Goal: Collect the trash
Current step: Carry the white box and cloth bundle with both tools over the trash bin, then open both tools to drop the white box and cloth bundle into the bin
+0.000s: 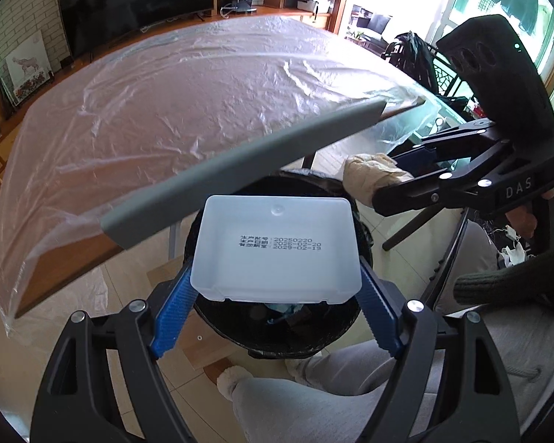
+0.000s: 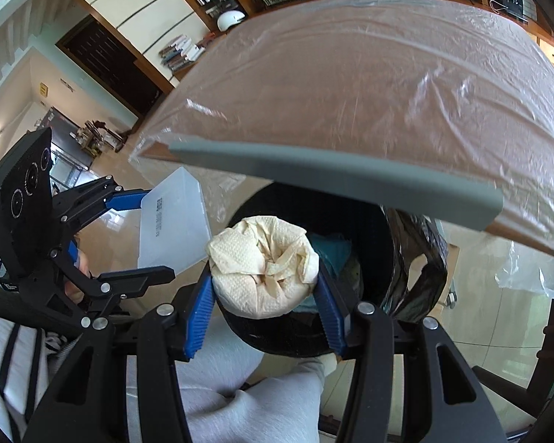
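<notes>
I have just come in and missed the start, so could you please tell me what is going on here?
A seated person is clearing rubbish with a handheld claw in each hand. The left claw grips a white plastic box, and the right claw grips a crumpled paper wad. Both are held over the black-lined bin on the floor beside the plastic-covered table. Nothing has been dropped yet; the bin already holds some rubbish.
</notes>
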The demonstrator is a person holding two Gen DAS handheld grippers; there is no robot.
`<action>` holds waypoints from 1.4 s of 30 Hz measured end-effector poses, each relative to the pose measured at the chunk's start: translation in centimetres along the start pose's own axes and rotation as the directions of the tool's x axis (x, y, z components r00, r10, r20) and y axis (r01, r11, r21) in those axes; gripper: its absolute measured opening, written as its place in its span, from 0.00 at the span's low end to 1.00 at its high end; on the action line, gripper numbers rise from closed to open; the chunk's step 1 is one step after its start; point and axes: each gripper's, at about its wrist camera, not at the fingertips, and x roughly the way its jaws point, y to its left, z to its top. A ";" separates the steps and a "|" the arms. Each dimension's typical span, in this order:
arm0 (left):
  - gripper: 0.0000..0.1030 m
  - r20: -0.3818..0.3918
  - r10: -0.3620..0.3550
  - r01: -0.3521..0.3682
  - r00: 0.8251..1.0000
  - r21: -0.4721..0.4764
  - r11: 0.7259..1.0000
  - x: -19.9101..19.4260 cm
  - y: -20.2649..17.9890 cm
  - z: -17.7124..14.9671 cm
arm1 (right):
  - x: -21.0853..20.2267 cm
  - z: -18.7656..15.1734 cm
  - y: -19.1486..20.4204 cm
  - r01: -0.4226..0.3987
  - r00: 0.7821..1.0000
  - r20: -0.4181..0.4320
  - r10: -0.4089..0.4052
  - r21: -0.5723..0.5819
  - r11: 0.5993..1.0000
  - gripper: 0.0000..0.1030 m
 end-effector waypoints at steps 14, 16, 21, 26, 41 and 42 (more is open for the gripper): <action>0.80 -0.079 0.024 -0.028 0.997 -0.044 0.999 4.1 1.3 -0.7 | 4.2 -0.4 -1.5 0.092 0.995 -0.051 -0.090 0.033 0.995 0.48; 0.80 -0.086 0.030 -0.033 0.996 -0.037 0.999 4.4 1.4 -0.6 | 4.8 -0.3 -1.7 0.102 0.993 -0.058 -0.100 0.037 0.994 0.48; 0.80 -0.105 0.039 -0.042 0.994 -0.026 0.999 5.3 1.7 -0.6 | 6.0 -0.3 -2.1 0.114 0.992 -0.068 -0.110 0.049 0.992 0.48; 0.80 -0.120 0.036 -0.040 0.992 -0.031 0.999 6.2 2.0 -0.6 | 6.7 -0.4 -2.4 0.129 0.989 -0.077 -0.124 0.066 0.989 0.48; 0.87 -0.128 -0.108 0.089 0.986 -0.148 0.985 5.2 3.1 0.0 | 4.2 -1.2 -3.1 0.131 0.990 -0.071 -0.122 0.131 0.983 0.80; 0.87 -0.113 -0.119 0.102 0.986 -0.144 0.984 4.4 3.1 0.1 | 3.7 -1.0 -2.8 0.127 0.991 -0.068 -0.118 0.133 0.983 0.80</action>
